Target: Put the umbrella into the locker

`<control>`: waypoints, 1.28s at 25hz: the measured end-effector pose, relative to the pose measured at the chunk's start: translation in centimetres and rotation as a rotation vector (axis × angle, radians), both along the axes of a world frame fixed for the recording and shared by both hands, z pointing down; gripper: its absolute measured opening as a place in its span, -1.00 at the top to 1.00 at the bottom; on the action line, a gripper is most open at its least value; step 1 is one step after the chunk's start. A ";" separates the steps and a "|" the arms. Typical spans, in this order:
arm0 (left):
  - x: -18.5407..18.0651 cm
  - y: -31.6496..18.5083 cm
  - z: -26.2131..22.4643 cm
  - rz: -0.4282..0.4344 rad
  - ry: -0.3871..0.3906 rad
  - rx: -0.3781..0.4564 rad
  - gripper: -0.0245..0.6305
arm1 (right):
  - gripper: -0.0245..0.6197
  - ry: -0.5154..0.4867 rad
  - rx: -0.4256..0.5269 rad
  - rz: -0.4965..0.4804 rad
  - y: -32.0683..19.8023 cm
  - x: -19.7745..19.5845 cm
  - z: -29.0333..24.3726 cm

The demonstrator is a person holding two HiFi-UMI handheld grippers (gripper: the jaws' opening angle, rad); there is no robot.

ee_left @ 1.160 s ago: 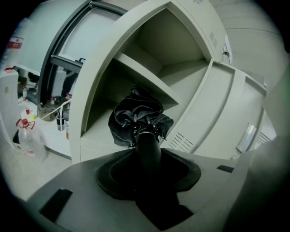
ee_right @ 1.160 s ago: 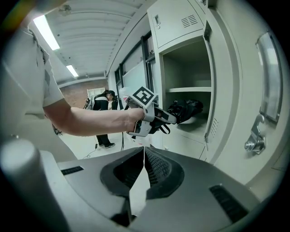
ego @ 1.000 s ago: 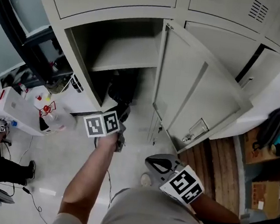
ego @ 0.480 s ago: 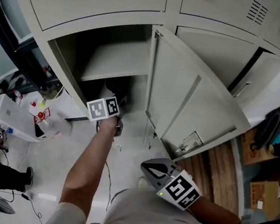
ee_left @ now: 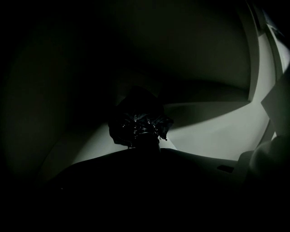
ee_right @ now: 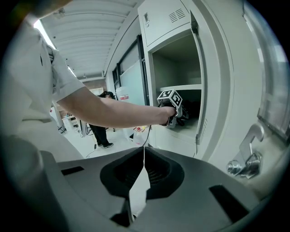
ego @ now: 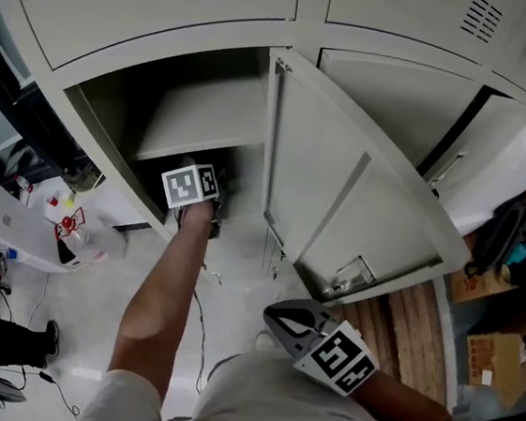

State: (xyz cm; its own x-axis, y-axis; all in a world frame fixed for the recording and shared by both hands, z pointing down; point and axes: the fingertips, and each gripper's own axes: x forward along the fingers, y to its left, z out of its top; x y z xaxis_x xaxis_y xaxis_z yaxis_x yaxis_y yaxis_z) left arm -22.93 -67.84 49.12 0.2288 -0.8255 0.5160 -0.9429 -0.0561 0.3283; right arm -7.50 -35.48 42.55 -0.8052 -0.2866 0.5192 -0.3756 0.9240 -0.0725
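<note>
In the left gripper view the folded black umbrella (ee_left: pixel 138 121) sticks out beyond the dark jaws of my left gripper (ee_left: pixel 144 146), which is shut on it. Its bunched end points into the dim lower compartment of the locker (ee_left: pixel 213 131). In the head view my left gripper (ego: pixel 205 210) reaches under the locker's shelf (ego: pixel 198 117), past the open door (ego: pixel 341 185). The right gripper view shows the same hand (ee_right: pixel 174 115) and the umbrella (ee_right: pixel 186 112) inside the opening. My right gripper (ee_right: pixel 144 152) is held back and low (ego: pixel 289 316), shut and holding nothing.
The open door carries a metal latch (ee_right: pixel 244 158) near my right gripper. A white box and clutter (ego: pixel 16 224) lie on the floor at the left, and a person (ee_right: pixel 102 131) stands there. Wooden slats (ego: pixel 402 315) and cardboard boxes (ego: pixel 492 354) are at the right.
My left gripper has carried the umbrella forward from in front of the locker into its lower compartment. The right gripper has stayed about where it was.
</note>
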 end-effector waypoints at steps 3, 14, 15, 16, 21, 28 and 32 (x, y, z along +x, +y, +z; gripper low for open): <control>-0.2 -0.3 0.3 -0.010 -0.042 -0.020 0.42 | 0.87 -0.004 -0.008 0.001 -0.1 -0.1 0.0; -0.1 -0.1 1.3 0.013 -0.190 -0.043 0.08 | 0.87 -0.012 -0.018 -0.007 0.5 -0.3 0.2; -0.1 0.2 1.2 0.014 -0.195 -0.040 0.05 | 0.87 -0.013 -0.017 -0.005 0.6 -0.3 0.2; -0.1 0.5 1.2 0.013 -0.196 -0.035 0.04 | 0.87 -0.013 -0.017 -0.003 0.7 -0.3 0.2; -0.1 2.6 -0.5 0.027 -0.188 0.016 0.02 | 0.87 -0.012 -0.018 0.000 1.7 -0.3 0.5; -0.1 8.1 -3.5 0.064 -0.149 0.084 0.02 | 0.87 -0.018 -0.017 -0.001 4.0 -1.4 0.6; 0.1 12.0 -5.1 0.115 -0.101 0.126 0.02 | 0.87 -0.024 -0.022 0.019 5.1 -2.1 0.6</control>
